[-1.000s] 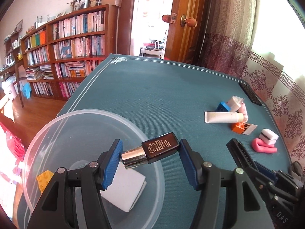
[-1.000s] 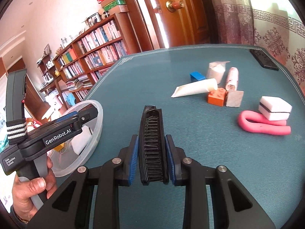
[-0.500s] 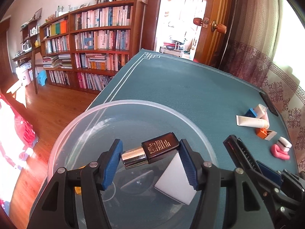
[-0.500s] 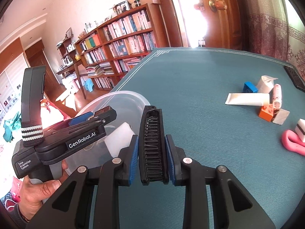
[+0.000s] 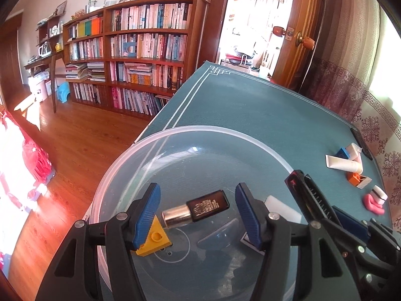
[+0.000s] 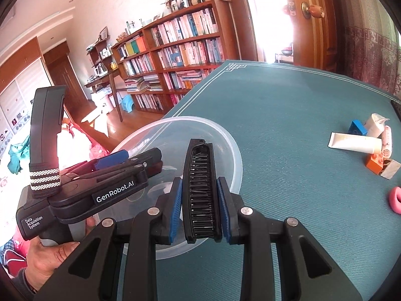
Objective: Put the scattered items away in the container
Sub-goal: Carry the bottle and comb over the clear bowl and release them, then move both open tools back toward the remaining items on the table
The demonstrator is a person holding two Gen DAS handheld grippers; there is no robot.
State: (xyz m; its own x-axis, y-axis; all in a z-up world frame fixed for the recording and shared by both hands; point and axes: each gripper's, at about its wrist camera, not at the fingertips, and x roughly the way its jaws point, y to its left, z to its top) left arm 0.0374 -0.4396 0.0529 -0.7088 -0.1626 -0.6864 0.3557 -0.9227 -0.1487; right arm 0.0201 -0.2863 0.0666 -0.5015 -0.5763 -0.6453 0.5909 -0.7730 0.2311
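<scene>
Teal cloth-covered surface (image 5: 263, 110) w/ white border trim, wooden bookshelves (image 5: 140, 50) behind it, open door beyond the far edge. Clear round plastic container (image 5: 140, 155) sits at the near-left corner of the surface.

Left hand-held gripper (image 5: 195, 212) hangs over the container, blue pads spread wide; small dark-brown glass bottle w/ silver cap (image 5: 196, 208) lies between them, touching neither pad as far as I can tell, so prob. released into the container. Yellow toy brick (image 5: 153, 242) and a white block (image 5: 282, 207) are inside too. Right hand-held gripper (image 6: 199, 210) is pinching a black folding comb (image 6: 200, 188), teeth facing the camera, tip over the container's near rim.

Risks: the two tools are v. close, right one just beside the left, so a careless drop move could knock them together. Comb is long and thin; let go while only its tip is over the rim, it may tip out onto the surface. Container looks light, a bump could slide it off the near-left corner.

Bottle looks smooth, glossy, small print on its side, lying on its side, cap toward the left.

Remaining clutter near the right edge: white tube (image 6: 353, 143), blue brick (image 6: 357, 128), orange brick (image 6: 374, 161), pink curved piece (image 5: 373, 202).
</scene>
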